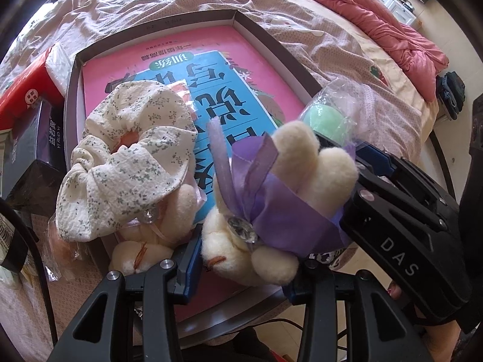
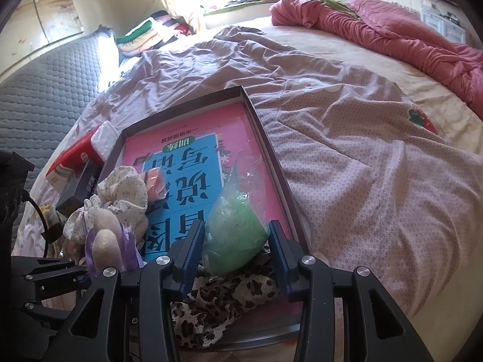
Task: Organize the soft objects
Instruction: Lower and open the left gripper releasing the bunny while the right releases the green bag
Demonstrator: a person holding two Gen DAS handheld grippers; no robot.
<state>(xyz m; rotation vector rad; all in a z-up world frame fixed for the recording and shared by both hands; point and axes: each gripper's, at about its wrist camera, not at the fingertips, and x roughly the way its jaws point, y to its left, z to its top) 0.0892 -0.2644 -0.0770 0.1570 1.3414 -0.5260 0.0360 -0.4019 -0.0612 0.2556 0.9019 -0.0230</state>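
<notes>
A shallow grey box (image 1: 72, 96) lies on the bed with a pink and blue book (image 1: 211, 69) inside. My left gripper (image 1: 241, 268) is shut on a cream plush bear with a purple ribbon (image 1: 271, 205), held over the box's near end. My right gripper (image 2: 237, 241) is shut on a green soft ball in a clear bag (image 2: 235, 229), also seen in the left wrist view (image 1: 323, 120), above the box's near right side. A floral white scrunchie (image 1: 126, 157) and a second cream plush (image 1: 157, 226) lie at the box's near left. A leopard-print scrunchie (image 2: 223, 298) lies under my right gripper.
A red carton (image 1: 24, 90) and a dark box (image 1: 33, 147) sit left of the grey box. The wrinkled pink bedsheet (image 2: 362, 163) spreads to the right. A pink quilt (image 2: 392, 36) lies bunched at the far right. A grey mattress (image 2: 39, 90) is at the left.
</notes>
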